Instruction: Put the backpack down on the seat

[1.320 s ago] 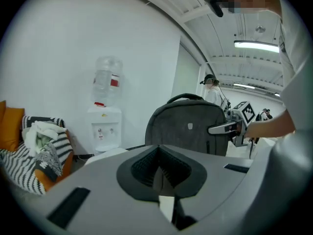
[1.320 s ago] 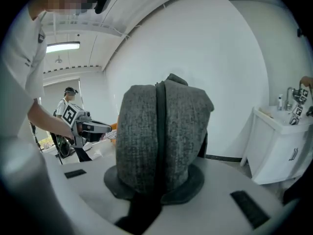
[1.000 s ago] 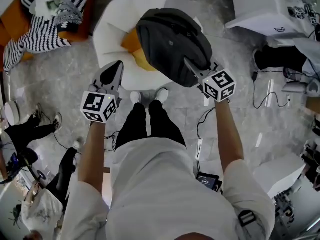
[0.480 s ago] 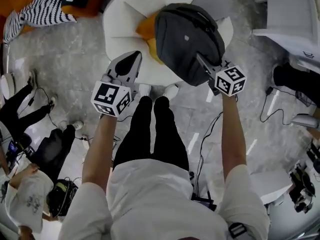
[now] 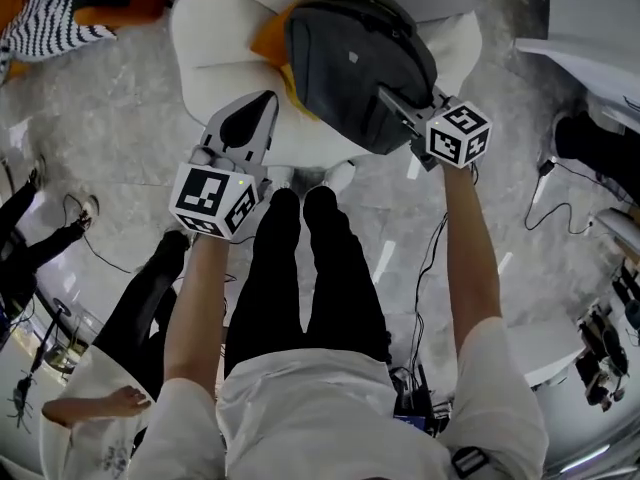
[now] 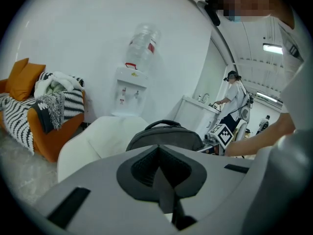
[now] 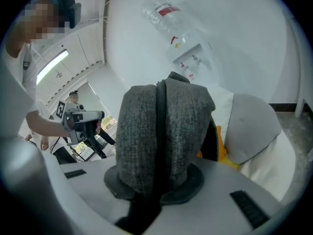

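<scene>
Grey backpack (image 5: pixel 355 63): hanging from the right hand-held gripper (image 5: pixel 392 108) over the white seat (image 5: pixel 215 53), with its carry handle uppermost in the left gripper view. I cannot tell whether its bottom is touching the seat.
Right hand-held gripper: pinching a fold of the backpack's grey fabric at the edge nearest the person. A dark strap is running down between the jaws.
Left hand-held gripper (image 5: pixel 255 118): jaws pressed together and holding nothing. It is hovering just beside the backpack, on its left, over the seat's front edge.
Orange cushion (image 5: pixel 268 46): lying on the seat and showing partly from under the backpack's left side.
Seat: a white armchair standing on the grey stone floor (image 5: pixel 120 128), right in front of the person's white shoes (image 5: pixel 340 176).
Background: a water dispenser (image 6: pixel 129 94) is standing against the wall behind the seat. An orange sofa (image 6: pixel 56 133) with a striped blanket (image 6: pixel 17 121) is sitting well apart to the left.
</scene>
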A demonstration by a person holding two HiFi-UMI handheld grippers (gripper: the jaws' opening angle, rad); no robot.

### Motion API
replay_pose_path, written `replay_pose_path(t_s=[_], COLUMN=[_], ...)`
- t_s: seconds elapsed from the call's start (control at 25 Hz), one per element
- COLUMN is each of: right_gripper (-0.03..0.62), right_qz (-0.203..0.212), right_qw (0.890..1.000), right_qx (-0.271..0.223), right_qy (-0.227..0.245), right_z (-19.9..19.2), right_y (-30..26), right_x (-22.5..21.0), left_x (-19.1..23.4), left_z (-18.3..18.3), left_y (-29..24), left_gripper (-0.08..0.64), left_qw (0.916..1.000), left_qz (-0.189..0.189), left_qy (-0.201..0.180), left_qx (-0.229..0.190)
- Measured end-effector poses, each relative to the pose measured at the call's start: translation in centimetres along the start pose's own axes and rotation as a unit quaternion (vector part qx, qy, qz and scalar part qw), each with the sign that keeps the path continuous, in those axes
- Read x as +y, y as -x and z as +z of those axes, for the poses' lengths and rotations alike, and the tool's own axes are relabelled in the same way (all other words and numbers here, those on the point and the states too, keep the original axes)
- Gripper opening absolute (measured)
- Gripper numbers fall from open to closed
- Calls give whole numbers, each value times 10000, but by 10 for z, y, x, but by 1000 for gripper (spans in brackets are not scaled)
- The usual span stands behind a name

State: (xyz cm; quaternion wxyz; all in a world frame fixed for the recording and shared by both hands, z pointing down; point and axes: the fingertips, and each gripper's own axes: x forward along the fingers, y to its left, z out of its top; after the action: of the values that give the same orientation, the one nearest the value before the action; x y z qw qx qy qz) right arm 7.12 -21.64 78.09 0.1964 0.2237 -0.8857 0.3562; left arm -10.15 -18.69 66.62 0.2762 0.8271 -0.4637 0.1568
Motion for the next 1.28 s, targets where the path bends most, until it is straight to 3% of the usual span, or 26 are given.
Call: replay_pose_path(t_s=[0.36,0.56,0.92,1.12,1.2,1.28], right_gripper=[83,84,125,188,259,291], right_qz=[203,-46,-1082,-2035,-2372,-2531], right_qw=[9994,9990,9937,9761,9661,9611], right_qx=[273,258,298,470,589,642], right_qy=[51,374,62,-601,-829,-905], right_z=[-23,-24,-32,-49,-55,-59], right_y=[-42,-33,-27,-18,-11,-4], right_x=[-53,-86,-174,-236,-256,-267], left_x=[23,23,12,2,-1,-3], left_z=[-30,-40,-45,-47,-48,-48], left_y=[-20,-31,-50,-55,-57,-59], left_gripper=[17,17,17,17,17,17], left_qw=[10000,10000,10000,10000,9999,9999], left_qz=[31,64,31,13,7,-5], left_qy=[22,-23,-82,-83,-88,-101], left_qx=[23,19,0,35,77,105])
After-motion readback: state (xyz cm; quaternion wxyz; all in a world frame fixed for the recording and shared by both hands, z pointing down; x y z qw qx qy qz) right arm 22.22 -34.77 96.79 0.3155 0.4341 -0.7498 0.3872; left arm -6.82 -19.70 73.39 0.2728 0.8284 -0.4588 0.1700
